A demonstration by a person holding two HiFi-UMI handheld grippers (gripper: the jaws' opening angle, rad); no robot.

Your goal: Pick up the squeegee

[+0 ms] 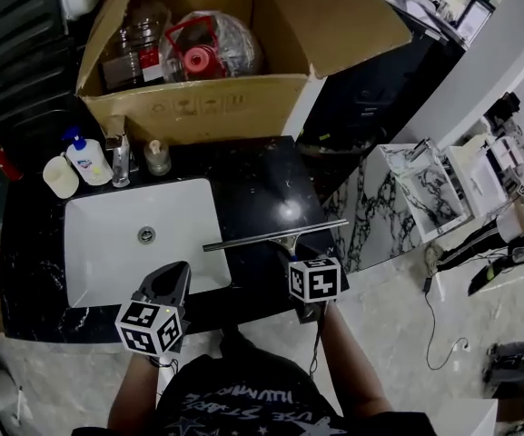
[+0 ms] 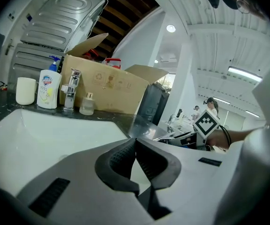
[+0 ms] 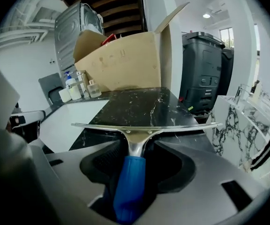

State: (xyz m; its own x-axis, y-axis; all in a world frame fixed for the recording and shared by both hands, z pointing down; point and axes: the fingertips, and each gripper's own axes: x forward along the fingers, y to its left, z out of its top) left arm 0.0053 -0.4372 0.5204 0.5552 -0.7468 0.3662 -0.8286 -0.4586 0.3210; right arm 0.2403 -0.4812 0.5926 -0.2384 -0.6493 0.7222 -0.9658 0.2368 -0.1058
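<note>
The squeegee (image 1: 275,235) lies on the black marble counter (image 1: 262,180), right of the sink, its long metal blade crosswise and its handle pointing back at me. In the right gripper view the steel neck (image 3: 135,135) and blue handle (image 3: 129,182) run between the jaws of my right gripper (image 3: 137,146), which stand wide; a gap shows beside the handle, so it is open around it. The head view has that gripper (image 1: 300,260) just behind the blade. My left gripper (image 1: 178,275) hovers over the sink's front edge, and its pads (image 2: 120,156) meet at the tip with nothing between them.
A white sink basin (image 1: 107,243) fills the counter's left half, with a faucet (image 1: 118,157), soap bottle (image 1: 87,157), cup (image 1: 60,175) and small bottle (image 1: 157,155) behind it. An open cardboard box (image 1: 207,107) of containers stands at the back. A black bin (image 3: 205,74) stands past the counter's right end.
</note>
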